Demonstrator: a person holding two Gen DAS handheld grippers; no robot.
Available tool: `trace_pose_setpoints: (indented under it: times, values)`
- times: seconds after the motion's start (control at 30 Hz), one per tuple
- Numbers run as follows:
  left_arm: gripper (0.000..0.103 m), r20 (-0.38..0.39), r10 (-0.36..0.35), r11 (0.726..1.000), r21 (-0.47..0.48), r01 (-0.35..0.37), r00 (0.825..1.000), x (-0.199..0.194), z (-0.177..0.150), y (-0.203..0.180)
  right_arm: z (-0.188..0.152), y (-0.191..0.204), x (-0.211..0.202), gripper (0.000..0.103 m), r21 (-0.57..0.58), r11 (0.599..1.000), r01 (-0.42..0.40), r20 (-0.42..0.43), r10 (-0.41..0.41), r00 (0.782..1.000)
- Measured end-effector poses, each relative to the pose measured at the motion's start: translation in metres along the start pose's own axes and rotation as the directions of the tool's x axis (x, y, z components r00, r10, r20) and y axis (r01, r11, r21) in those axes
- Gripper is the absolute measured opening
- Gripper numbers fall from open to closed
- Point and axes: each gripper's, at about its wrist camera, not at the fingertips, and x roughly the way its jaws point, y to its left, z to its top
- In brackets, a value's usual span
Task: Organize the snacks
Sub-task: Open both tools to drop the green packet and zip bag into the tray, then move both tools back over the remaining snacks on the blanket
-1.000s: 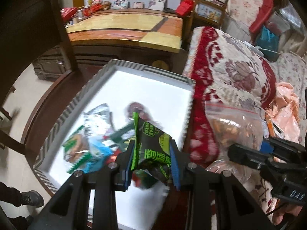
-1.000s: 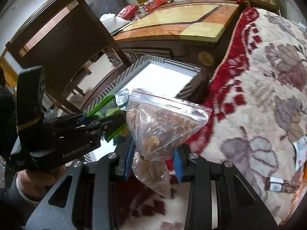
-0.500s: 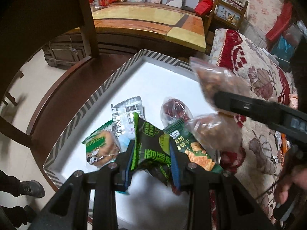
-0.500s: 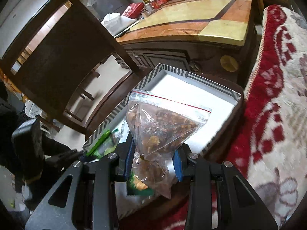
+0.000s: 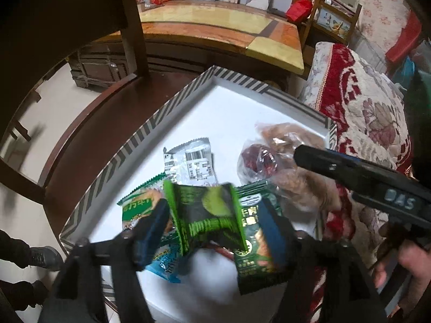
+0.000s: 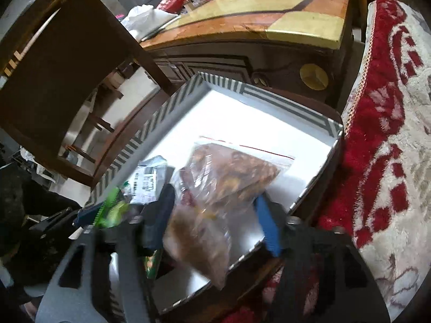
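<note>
Both tools have spread, releasing green packet (image 5: 207,215) and zip bag (image 6: 229,177); "DAS" legible.

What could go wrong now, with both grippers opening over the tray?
The clear bag of nuts lies near the tray's right rim, with its lower end toward the near edge; it might slide off. The green packet is landing on other snacks and may shift them. The right gripper and left gripper are close together and could bump.
</note>
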Motion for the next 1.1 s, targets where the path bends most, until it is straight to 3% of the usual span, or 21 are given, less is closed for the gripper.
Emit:
trace_pose_setpoints:
  times: [0.17, 0.33, 0.53, 0.63, 0.73, 0.83, 0.97, 1.03, 1.1]
  values:
    - [0.08, 0.039, 0.011, 0.999, 0.03, -0.012, 0.999, -0.014, 0.0, -0.011, -0.007, -0.001, -0.036, 0.063, 0.005, 0.999, -0.038, 0.08, 0.037, 0.996]
    - [0.082, 0.073, -0.062, 0.996, 0.076, 0.056, 0.995, -0.035, -0.005, -0.039, -0.054, -0.028, -0.085, 0.063, 0.081, 0.995, -0.058, 0.135, 0.046, 0.99]
    - [0.086, 0.048, -0.148, 0.973, 0.184, 0.137, 0.988, -0.041, -0.016, -0.092, -0.152, -0.106, -0.145, 0.064, 0.272, 0.962, 0.032, 0.111, -0.064, 0.992]
    - [0.086, 0.021, -0.181, 0.958, 0.229, 0.171, 0.983, -0.04, -0.023, -0.116, -0.185, -0.147, -0.178, 0.064, 0.354, 0.931, 0.087, 0.12, -0.138, 0.983]
    - [0.086, -0.006, -0.196, 0.945, 0.266, 0.191, 0.981, -0.036, -0.029, -0.139, -0.206, -0.186, -0.201, 0.064, 0.451, 0.888, 0.09, 0.124, -0.163, 0.979]
    - [0.086, -0.036, -0.206, 0.934, 0.289, 0.208, 0.978, -0.033, -0.033, -0.153, -0.211, -0.219, -0.207, 0.063, 0.509, 0.859, 0.056, 0.152, -0.153, 0.976]
    - [0.086, -0.046, -0.19, 0.933, 0.301, 0.195, 0.981, -0.027, -0.034, -0.156, -0.199, -0.24, -0.206, 0.064, 0.555, 0.824, 0.115, 0.103, -0.205, 0.973]
    - [0.086, -0.059, -0.179, 0.938, 0.292, 0.188, 0.982, -0.021, -0.032, -0.154, -0.188, -0.248, -0.199, 0.064, 0.551, 0.827, 0.11, 0.088, -0.189, 0.978]
    - [0.086, -0.063, -0.174, 0.943, 0.277, 0.185, 0.983, -0.018, -0.031, -0.151, -0.172, -0.246, -0.187, 0.065, 0.494, 0.852, 0.175, 0.049, -0.228, 0.972]
